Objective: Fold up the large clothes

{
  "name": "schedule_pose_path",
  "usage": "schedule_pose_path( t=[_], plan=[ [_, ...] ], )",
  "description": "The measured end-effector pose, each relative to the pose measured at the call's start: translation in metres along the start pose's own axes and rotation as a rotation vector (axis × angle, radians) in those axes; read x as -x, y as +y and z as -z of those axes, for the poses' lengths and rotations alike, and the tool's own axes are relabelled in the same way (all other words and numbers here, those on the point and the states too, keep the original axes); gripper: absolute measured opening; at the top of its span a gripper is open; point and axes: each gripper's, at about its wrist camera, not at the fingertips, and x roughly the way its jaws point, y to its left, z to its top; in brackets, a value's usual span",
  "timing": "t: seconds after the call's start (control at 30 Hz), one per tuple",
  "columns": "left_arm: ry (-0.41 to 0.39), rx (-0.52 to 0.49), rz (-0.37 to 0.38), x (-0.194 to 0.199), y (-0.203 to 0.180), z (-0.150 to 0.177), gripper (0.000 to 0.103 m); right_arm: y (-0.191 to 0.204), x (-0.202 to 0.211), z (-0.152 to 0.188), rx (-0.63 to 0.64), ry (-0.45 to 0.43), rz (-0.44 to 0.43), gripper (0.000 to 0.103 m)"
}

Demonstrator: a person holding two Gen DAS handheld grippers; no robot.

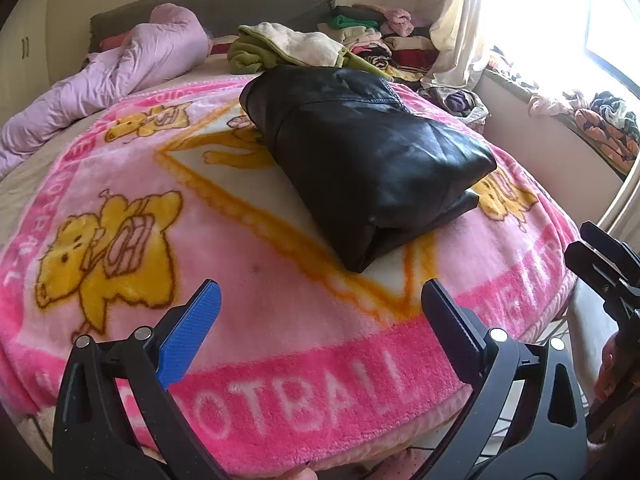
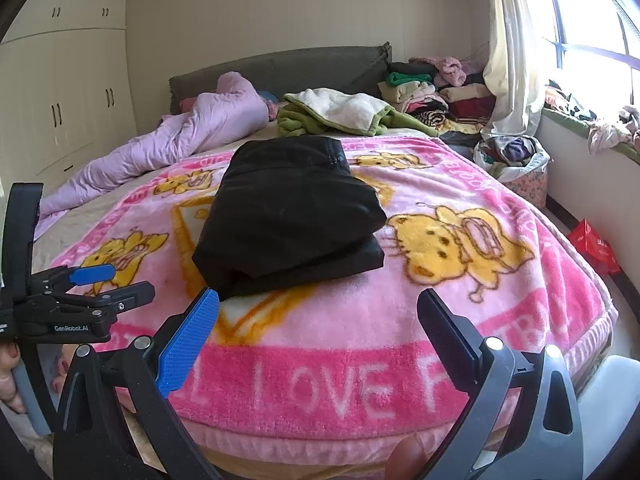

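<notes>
A black leather-like garment lies folded in a thick bundle on the pink cartoon blanket; it also shows in the right wrist view. My left gripper is open and empty, held above the blanket's near edge, short of the bundle. My right gripper is open and empty, also near the front edge of the blanket, apart from the garment. The left gripper also shows at the left of the right wrist view.
A crumpled lilac duvet lies at the back left. A green and cream garment sits behind the black bundle. Stacks of folded clothes fill the back right corner. A laundry basket stands by the window. A wardrobe is left.
</notes>
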Motion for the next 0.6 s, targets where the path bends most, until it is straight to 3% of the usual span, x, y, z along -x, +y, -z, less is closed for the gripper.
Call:
schedule_pose_path(
  t=[0.6],
  plan=[
    [-0.014,0.006,-0.004,0.0028,0.0022,0.0004,0.094,-0.0005,-0.0004,0.0005,-0.006,0.008,-0.016,0.099]
  ],
)
